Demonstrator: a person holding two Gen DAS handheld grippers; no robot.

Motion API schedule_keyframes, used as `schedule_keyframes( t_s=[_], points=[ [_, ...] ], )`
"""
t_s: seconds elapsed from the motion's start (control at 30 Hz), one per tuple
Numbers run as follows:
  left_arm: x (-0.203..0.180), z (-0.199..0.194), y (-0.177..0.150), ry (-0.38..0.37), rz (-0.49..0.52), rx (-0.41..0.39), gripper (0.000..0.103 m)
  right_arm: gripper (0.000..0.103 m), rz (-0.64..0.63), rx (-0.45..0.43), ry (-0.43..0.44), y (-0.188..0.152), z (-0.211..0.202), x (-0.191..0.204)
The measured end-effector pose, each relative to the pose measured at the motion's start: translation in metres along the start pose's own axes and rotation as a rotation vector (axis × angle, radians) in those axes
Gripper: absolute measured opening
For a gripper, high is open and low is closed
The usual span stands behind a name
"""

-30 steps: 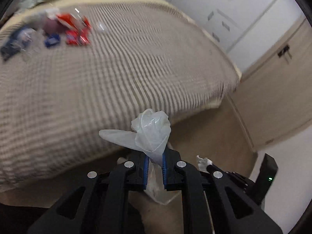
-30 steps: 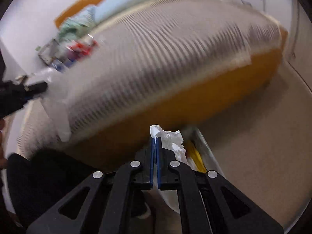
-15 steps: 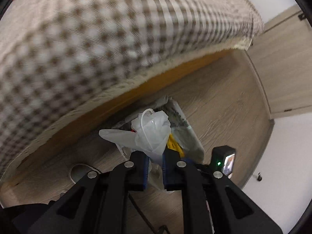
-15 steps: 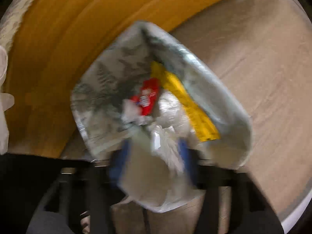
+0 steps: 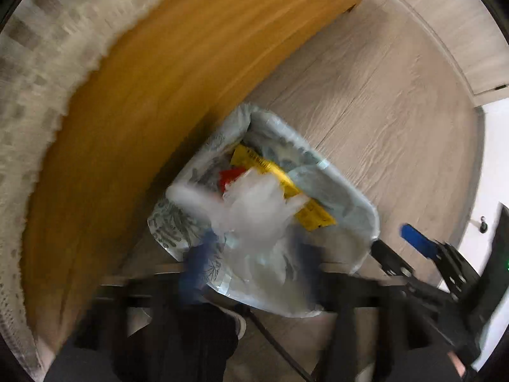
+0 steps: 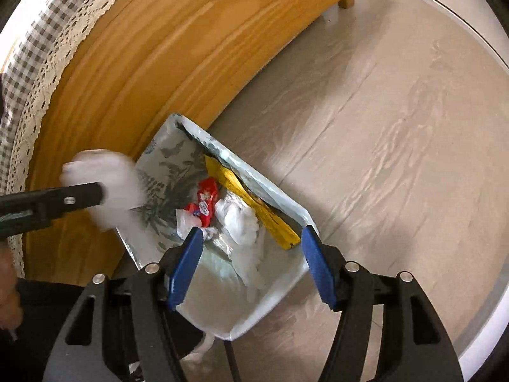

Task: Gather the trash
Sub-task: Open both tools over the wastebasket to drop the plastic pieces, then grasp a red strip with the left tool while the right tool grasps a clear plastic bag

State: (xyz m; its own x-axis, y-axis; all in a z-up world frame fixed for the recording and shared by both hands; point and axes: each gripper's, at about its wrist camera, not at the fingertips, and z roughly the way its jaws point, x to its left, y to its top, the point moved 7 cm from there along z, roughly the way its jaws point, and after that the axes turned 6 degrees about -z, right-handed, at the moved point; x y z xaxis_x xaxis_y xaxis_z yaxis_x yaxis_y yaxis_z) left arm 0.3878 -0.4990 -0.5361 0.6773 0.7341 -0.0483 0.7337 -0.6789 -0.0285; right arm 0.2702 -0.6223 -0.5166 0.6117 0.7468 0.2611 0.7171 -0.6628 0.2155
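Left gripper (image 5: 251, 254): blurred blue pads have just been spreading; crumpled clear plastic wrapper (image 5: 254, 210) hangs loose between them, over the bin.
Right gripper (image 6: 251, 261): pads apart, nothing between.
Bin: rectangular liner-covered trash bin (image 6: 273, 289) on the floor beside the wooden bed frame (image 6: 152, 73).
Risk: light wrapper may cling or drift past the rim.

A wooden bed frame (image 6: 178, 47) with checked bedspread (image 6: 41, 31) stands on pale floor (image 6: 397, 127).
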Motion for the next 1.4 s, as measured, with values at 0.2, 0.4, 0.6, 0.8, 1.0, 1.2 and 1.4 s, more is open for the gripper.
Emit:
schedule_keyframes(
  t_s=[0.2,0.4,0.6,0.8,1.0,1.2,1.4],
  points=[
    [0.013,0.010,-0.008,-0.001,-0.074,0.082,0.070,0.062,-0.008,0.031,-0.012,-0.010,0.001,0.002],
    [0.027,-0.004,-0.011,0.005,-0.104,0.063,0.071,0.062,-0.043,0.037,-0.021,-0.009,0.000,0.016],
    [0.026,-0.021,-0.019,0.038,-0.054,0.017,0.071,0.062,-0.073,0.036,-0.050,-0.008,-0.007,0.023],
    [0.023,-0.056,-0.027,-0.021,-0.045,-0.069,0.071,0.062,-0.097,0.015,-0.109,0.002,-0.025,0.028],
    [0.041,-0.132,-0.032,-0.089,-0.082,-0.286,0.071,0.062,-0.165,-0.110,-0.177,0.038,-0.071,0.052],
    [0.129,-0.240,-0.020,-0.166,-0.239,-0.576,0.071,0.062,-0.325,-0.317,-0.164,0.097,-0.130,0.131],
    [0.268,-0.297,0.026,-0.088,-0.509,-0.758,0.072,0.062,-0.394,-0.426,-0.058,0.127,-0.159,0.206]
  ],
)
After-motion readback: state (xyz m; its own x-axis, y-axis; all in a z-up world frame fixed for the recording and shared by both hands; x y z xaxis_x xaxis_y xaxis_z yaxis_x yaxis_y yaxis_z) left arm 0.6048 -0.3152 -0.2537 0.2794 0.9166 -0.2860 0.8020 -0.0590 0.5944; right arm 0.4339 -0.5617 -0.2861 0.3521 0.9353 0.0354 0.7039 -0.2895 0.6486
